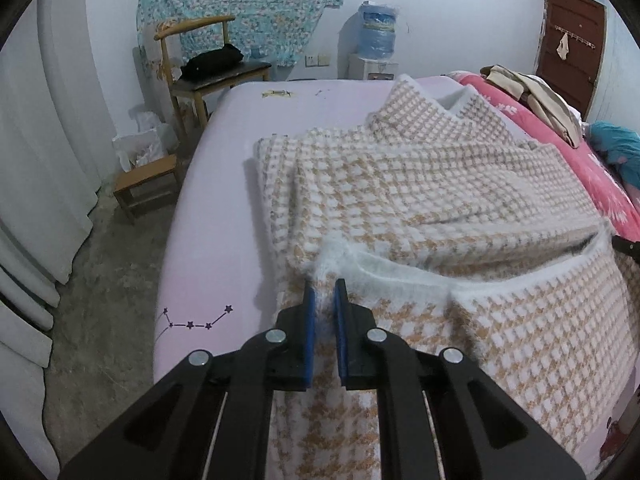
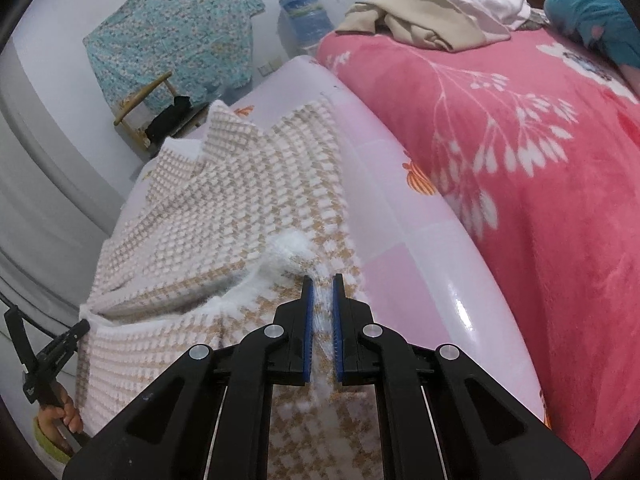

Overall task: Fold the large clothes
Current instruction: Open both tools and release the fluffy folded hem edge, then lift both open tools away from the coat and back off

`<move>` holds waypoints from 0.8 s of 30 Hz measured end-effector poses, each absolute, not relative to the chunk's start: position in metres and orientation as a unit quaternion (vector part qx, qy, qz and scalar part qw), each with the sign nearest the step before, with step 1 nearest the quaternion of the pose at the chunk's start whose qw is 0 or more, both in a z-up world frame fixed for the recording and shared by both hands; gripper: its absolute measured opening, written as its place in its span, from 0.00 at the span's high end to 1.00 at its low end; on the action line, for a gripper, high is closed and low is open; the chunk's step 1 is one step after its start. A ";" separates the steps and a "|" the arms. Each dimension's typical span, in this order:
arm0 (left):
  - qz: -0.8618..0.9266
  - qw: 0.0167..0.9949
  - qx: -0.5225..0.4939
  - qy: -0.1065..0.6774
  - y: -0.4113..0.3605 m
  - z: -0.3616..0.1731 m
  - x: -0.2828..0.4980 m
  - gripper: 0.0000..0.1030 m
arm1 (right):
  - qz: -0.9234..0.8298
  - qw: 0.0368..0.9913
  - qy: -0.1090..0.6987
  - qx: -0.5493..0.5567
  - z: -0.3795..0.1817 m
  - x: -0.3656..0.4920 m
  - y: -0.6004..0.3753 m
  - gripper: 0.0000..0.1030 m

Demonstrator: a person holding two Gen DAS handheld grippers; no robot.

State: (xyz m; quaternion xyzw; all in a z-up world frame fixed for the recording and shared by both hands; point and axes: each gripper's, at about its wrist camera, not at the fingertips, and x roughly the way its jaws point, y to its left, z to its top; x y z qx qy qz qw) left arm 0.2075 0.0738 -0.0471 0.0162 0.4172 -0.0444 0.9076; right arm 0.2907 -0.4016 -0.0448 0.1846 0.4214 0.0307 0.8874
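Observation:
A large fluffy garment (image 1: pixel 420 184) in a beige and white houndstooth check lies spread on a pale pink bed sheet (image 1: pixel 224 200). My left gripper (image 1: pixel 324 284) is shut on the white fuzzy near edge of the garment at its left corner. In the right wrist view my right gripper (image 2: pixel 320 280) is shut on the same garment (image 2: pixel 224 216) at its near right edge, fuzzy cloth pinched between the blue pads (image 2: pixel 307 320). The left gripper (image 2: pixel 78 330) and the hand holding it show at the lower left of that view.
A pink flowered blanket (image 2: pixel 520 184) covers the right part of the bed, with a heap of beige and white clothes (image 2: pixel 432 20) and a teal item (image 2: pixel 592 16). Left of the bed stand a wooden chair (image 1: pixel 208 72), a small stool (image 1: pixel 146 184), a water dispenser (image 1: pixel 376 40) and white curtains (image 1: pixel 44 152).

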 end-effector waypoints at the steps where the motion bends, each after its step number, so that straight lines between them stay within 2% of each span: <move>1: -0.043 0.907 0.014 0.419 0.074 -0.048 0.208 0.90 | 0.031 0.885 0.425 0.185 -0.047 0.293 -0.402 0.93; 5: -0.039 0.906 0.021 0.422 0.073 -0.053 0.206 0.88 | 0.034 0.874 0.443 0.197 -0.056 0.299 -0.407 0.89; 7: -0.042 0.904 0.017 0.426 0.075 -0.050 0.204 0.87 | 0.041 0.868 0.448 0.208 -0.053 0.298 -0.409 0.80; 8: -0.044 0.903 0.011 0.427 0.076 -0.049 0.204 0.86 | 0.043 0.868 0.448 0.208 -0.050 0.297 -0.410 0.63; 9: -0.044 0.903 0.004 0.428 0.079 -0.045 0.202 0.80 | 0.040 0.870 0.447 0.204 -0.045 0.295 -0.409 0.38; 10: -0.036 0.906 0.001 0.422 0.082 -0.040 0.200 0.74 | 0.032 0.875 0.443 0.195 -0.039 0.290 -0.410 0.34; 11: -0.031 0.910 -0.001 0.414 0.083 -0.036 0.197 0.64 | 0.029 0.883 0.431 0.182 -0.030 0.284 -0.408 0.34; 12: -0.031 0.916 -0.008 0.399 0.087 -0.027 0.191 0.60 | 0.031 0.888 0.424 0.173 -0.024 0.279 -0.407 0.34; 17: -0.090 0.930 -0.040 0.353 0.077 0.006 0.169 0.55 | 0.065 0.904 0.402 0.130 0.005 0.253 -0.381 0.33; 22: -0.218 0.886 -0.014 0.409 0.009 -0.019 0.163 0.52 | 0.169 0.884 0.432 0.051 -0.007 0.249 -0.304 0.35; 24: -0.214 0.873 0.031 0.438 -0.015 -0.043 0.162 0.52 | 0.195 0.868 0.456 0.004 -0.022 0.253 -0.269 0.61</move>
